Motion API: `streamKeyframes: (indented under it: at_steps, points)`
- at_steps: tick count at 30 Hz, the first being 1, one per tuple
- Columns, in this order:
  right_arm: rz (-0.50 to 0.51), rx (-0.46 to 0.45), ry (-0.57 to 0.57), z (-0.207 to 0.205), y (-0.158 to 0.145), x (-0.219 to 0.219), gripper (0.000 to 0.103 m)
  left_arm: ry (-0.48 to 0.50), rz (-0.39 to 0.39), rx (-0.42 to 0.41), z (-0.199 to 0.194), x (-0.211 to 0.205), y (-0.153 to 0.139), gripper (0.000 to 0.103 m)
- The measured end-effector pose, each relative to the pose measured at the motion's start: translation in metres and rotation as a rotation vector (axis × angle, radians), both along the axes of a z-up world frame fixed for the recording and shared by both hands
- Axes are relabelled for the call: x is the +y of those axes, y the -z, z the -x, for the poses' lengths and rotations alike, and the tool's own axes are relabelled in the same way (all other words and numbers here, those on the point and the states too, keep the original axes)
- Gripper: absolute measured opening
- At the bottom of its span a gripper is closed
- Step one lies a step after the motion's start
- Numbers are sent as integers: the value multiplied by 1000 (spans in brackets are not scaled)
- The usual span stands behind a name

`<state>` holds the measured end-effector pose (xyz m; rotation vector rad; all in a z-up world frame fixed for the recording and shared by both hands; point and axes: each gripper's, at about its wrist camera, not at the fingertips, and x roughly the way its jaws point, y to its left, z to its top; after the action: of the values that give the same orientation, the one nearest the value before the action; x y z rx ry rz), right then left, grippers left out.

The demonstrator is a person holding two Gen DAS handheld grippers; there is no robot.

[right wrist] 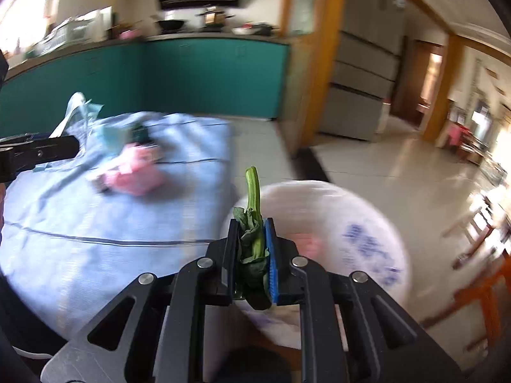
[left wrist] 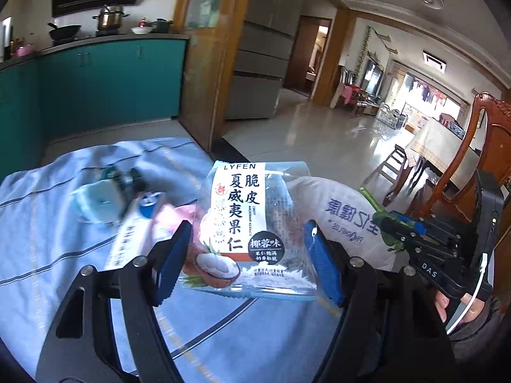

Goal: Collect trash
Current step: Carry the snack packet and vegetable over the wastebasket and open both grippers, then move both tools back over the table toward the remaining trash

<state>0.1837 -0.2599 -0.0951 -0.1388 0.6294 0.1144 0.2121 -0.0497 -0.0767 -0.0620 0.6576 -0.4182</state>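
The right claw point(right wrist: 252, 252) is clamped on a green stalk point(right wrist: 254, 223), long axis upright, stem end up, over a white bag point(right wrist: 351, 223). The left claw point(left wrist: 246, 261) grips a snack packet point(left wrist: 246, 223) standing upright, label readable in the left view only. Blue striped cloth point(left wrist: 64, 239) covers the table; teal cabinets point(left wrist: 111, 79) stand behind, tiled floor point(left wrist: 319, 134) to the right.
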Motion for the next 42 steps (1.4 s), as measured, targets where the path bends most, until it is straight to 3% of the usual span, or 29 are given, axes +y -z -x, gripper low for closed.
streamKeyframes:
  at_steps: [6,12,18,21,23,24,28,33,36,38,42]
  points:
    - [-74,50,144,1,15,-66,17,101,52,58,-36,-82,14,71]
    - [-123,93,181,-6,32,-88,17,219,114,150,-58,-153,42,72]
    - [-103,135,182,-20,43,-91,17,217,168,207,-64,-163,60,80]
    - [-86,152,187,-30,50,-90,25,195,220,211,-65,-148,56,87]
    - [-79,167,193,-37,54,-87,40,168,238,201,-61,-134,49,88]
    - [-80,169,192,-39,54,-85,42,147,242,184,-57,-124,44,88]
    - [-86,156,141,-42,52,-65,58,-16,205,83,-39,-64,25,90]
    - [-75,156,2,-54,44,-11,61,-236,111,29,-14,24,12,90]
    - [-81,118,-123,-69,26,41,72,-360,39,4,5,69,7,90]
    - [-82,90,-188,-77,14,72,83,-419,36,4,18,104,5,90]
    - [-30,43,-293,-88,-2,137,90,-501,50,9,37,154,5,90]
